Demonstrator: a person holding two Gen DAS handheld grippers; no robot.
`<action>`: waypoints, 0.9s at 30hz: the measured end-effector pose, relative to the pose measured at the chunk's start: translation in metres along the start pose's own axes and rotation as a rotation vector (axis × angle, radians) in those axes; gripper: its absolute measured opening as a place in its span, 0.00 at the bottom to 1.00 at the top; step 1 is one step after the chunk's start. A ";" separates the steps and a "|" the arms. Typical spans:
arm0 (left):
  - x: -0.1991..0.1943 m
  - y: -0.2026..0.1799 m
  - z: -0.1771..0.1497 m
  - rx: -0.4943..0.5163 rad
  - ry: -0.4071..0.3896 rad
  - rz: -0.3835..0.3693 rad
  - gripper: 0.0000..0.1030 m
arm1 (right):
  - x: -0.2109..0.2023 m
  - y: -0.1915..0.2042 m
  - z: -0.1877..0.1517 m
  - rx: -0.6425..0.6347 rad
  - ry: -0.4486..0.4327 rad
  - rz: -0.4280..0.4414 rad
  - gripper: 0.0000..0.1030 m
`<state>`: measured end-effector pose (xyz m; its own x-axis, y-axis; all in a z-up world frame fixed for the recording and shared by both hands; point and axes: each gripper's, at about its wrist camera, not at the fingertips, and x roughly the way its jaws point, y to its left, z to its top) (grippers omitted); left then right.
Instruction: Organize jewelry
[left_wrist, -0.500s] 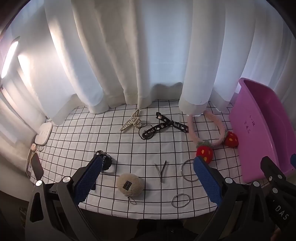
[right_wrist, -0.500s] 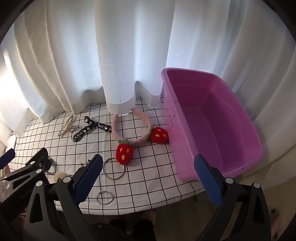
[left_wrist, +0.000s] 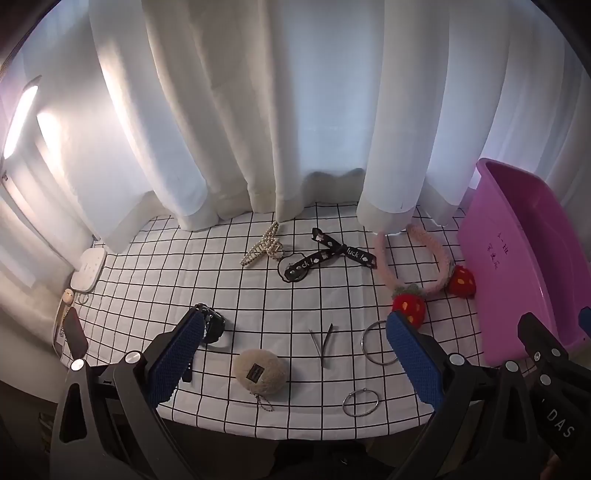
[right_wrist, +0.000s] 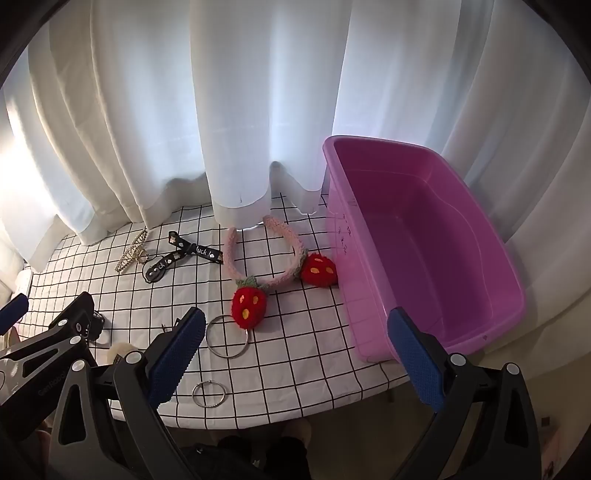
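Jewelry lies on a white grid tablecloth (left_wrist: 155, 280). A gold claw clip (left_wrist: 263, 249), a black ribbon choker (left_wrist: 325, 255), a pink strawberry headband (left_wrist: 424, 266), a black clip (left_wrist: 213, 326), a beige pompom (left_wrist: 260, 371), a hairpin (left_wrist: 322, 341) and two metal rings (left_wrist: 376, 349) (left_wrist: 360, 402) show in the left wrist view. The empty purple bin (right_wrist: 436, 243) stands at the right. My left gripper (left_wrist: 295, 354) is open and empty above the front edge. My right gripper (right_wrist: 295, 354) is open and empty, near the bin's front corner; the headband (right_wrist: 266, 254) and rings (right_wrist: 226, 335) lie ahead of it.
White curtains (left_wrist: 295, 110) hang along the table's back edge. A white device (left_wrist: 88, 269) and small items lie off the table's left side. The table's front edge runs just under both grippers. The right gripper's body (left_wrist: 550, 362) shows at the left view's right edge.
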<state>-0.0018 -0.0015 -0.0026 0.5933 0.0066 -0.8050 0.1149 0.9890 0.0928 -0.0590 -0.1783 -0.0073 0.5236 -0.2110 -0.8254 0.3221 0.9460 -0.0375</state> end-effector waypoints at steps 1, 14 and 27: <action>0.000 0.000 0.000 0.000 0.000 0.000 0.94 | 0.000 0.000 0.000 0.000 0.000 0.000 0.92; -0.002 0.003 0.002 -0.003 0.001 -0.003 0.94 | 0.000 0.000 0.001 -0.001 0.001 0.000 0.92; -0.004 0.007 0.003 -0.005 -0.004 -0.003 0.94 | -0.001 0.000 0.001 0.000 -0.002 -0.001 0.92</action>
<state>-0.0008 0.0049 0.0025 0.5958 0.0034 -0.8031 0.1126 0.9898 0.0877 -0.0591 -0.1783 -0.0062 0.5247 -0.2122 -0.8244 0.3228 0.9457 -0.0379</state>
